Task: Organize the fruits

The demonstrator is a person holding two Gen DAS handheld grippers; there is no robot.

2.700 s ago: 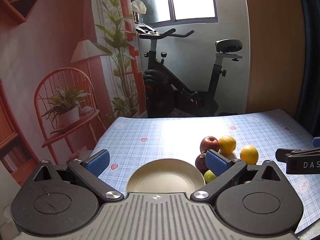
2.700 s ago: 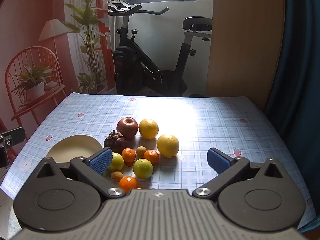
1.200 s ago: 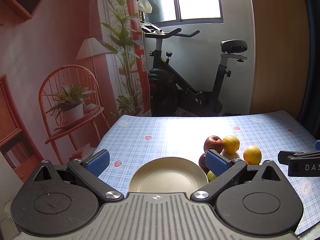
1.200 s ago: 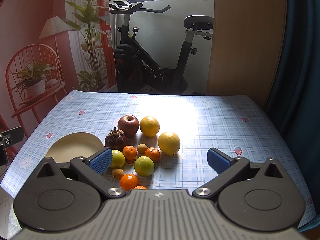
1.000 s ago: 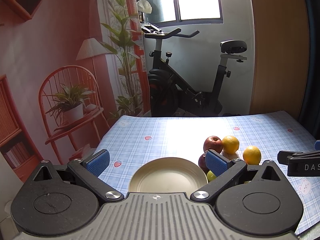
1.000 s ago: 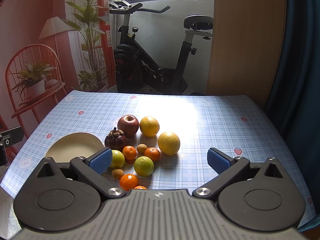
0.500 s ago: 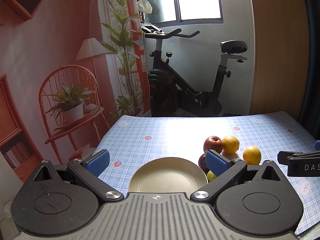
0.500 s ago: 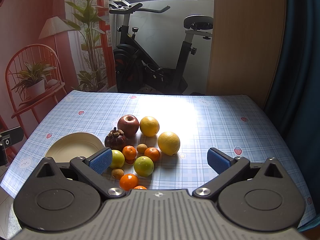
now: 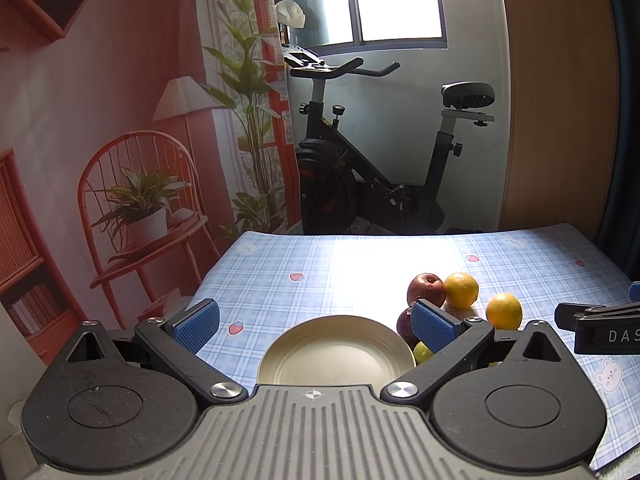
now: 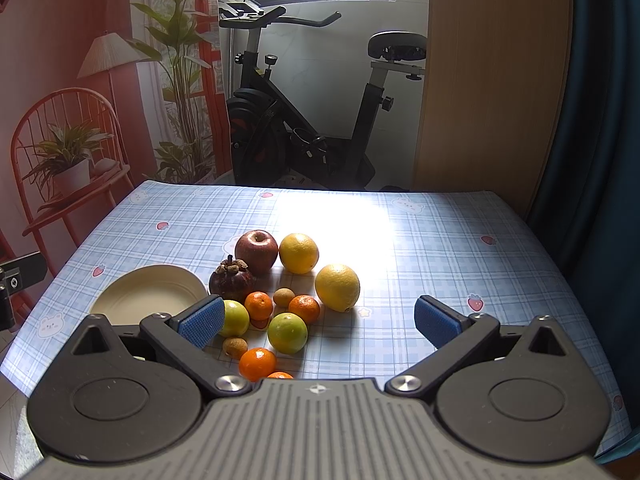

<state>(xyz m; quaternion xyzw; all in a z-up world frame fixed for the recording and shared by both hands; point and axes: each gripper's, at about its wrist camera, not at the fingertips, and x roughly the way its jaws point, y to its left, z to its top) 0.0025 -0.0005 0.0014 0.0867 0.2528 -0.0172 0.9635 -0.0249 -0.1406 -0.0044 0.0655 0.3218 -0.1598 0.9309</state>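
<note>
a: where's the fruit?
b: clustered on the checked tablecloth (image 10: pixel 420 248), just right of the cream plate (image 10: pixel 148 296): apple (image 10: pixel 256 250), mangosteen (image 10: pixel 232 282), lemon (image 10: pixel 337 287), small oranges.
a: and the tongs?
b: left gripper (image 9: pixel 316 326) and right gripper (image 10: pixel 318 320) both gape wide, holding nothing, above the table.

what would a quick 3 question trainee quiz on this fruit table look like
1. True or false: the plate already holds fruit.
2. Which fruit lies nearest the plate? A) lemon B) mangosteen C) red apple
3. Fill in: the jaws of the left gripper and right gripper are both ____.

Key: 1. False, the plate is bare. 2. B, the mangosteen sits by its rim. 3. Open, with nothing between them.
</note>
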